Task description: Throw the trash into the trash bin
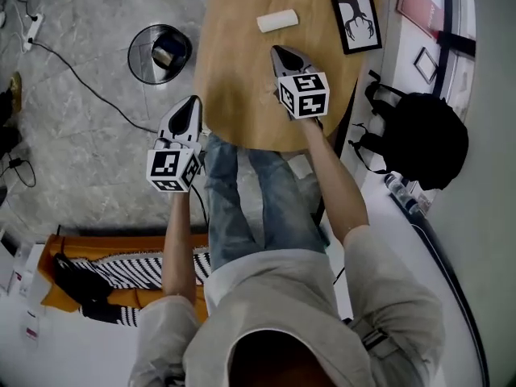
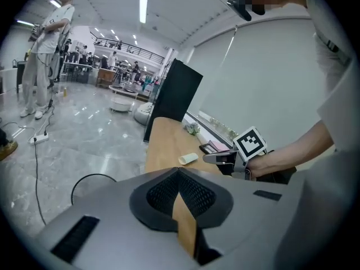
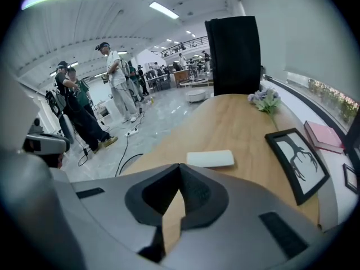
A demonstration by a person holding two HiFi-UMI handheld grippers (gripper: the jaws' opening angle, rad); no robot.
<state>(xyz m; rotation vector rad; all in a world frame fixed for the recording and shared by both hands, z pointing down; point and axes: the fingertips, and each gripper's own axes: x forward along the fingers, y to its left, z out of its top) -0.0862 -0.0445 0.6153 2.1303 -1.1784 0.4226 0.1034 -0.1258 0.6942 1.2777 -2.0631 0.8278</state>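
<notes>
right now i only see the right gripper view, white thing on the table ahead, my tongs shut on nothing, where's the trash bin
Observer: The trash bin stands on the floor just off the table's left edge, as the head view shows it, a little ahead of the left tongs.
Operator: anything in it already
Observer: Yes, one tan item lies inside.
Operator: left tongs holding anything
Observer: No, they are shut and empty, out over the floor beside the table.
</notes>
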